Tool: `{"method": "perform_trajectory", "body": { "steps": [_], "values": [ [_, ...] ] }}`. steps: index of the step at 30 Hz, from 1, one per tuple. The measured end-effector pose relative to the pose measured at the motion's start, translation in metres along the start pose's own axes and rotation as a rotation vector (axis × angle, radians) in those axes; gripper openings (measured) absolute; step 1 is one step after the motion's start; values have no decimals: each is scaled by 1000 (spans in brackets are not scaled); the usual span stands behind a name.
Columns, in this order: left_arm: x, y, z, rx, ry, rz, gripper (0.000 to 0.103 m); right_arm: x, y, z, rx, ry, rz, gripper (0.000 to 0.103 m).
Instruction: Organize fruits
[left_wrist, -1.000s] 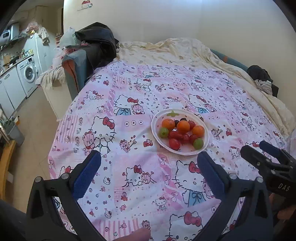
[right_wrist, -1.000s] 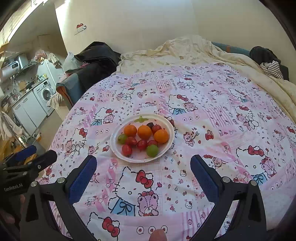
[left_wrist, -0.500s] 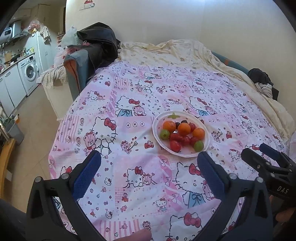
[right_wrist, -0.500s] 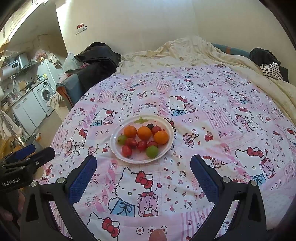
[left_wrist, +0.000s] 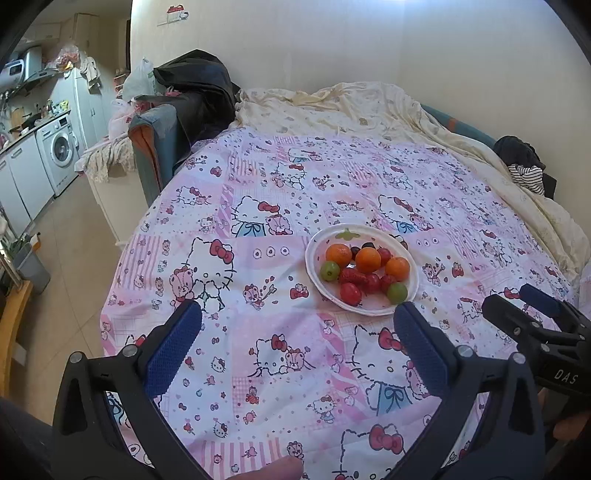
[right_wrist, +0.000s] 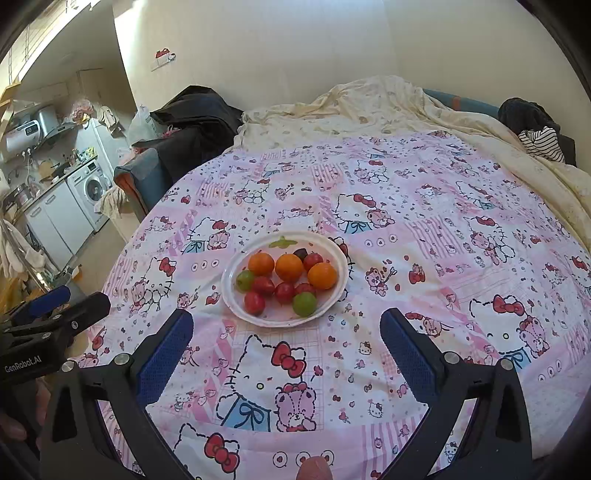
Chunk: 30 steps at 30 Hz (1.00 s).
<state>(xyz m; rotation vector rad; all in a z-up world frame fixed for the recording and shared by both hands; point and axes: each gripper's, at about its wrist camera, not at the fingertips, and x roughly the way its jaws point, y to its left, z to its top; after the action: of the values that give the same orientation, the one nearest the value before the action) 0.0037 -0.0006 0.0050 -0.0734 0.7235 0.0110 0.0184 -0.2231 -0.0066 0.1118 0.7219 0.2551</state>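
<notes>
A white plate (right_wrist: 343, 273) sits on a bed (right_wrist: 424, 206) covered by a pink cartoon-cat quilt, near the middle, toward the near edge. All the fruit lies on it in one loose heap: three oranges (right_wrist: 289, 267) across the far side, two green fruits (right_wrist: 304, 303), one left and one near-right, several small red fruits (right_wrist: 255, 302) between them, and a dark one (right_wrist: 300, 253) at the far rim. No fruit shows on the quilt.

Both grippers hover above the near quilt, well short of the plate, holding nothing. The left gripper (left_wrist: 295, 347) has its blue pads wide apart; the right gripper (right_wrist: 286, 347) likewise. In the left view, the plate lies just beyond the right pad.

The heap fits either fruit gathered onto the plate or fruit waiting to be sorted; the views cannot settle which.

Judging by looks, each fruit is light, round and smooth, so it may roll or slip. The oranges seem firm enough to pinch across the middle. The small red ones look soft and easily bruised, needing a gentle squeeze. The plate appears thin and light, and the soft bedding may let it tip.
</notes>
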Motion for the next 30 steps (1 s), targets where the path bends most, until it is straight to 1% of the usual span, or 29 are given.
{"method": "perform_trajectory", "body": {
  "steps": [30],
  "values": [
    [0,3,0,-5,1,-2,103,-1,3,-1,-17,1,-10,103]
  ]
}}
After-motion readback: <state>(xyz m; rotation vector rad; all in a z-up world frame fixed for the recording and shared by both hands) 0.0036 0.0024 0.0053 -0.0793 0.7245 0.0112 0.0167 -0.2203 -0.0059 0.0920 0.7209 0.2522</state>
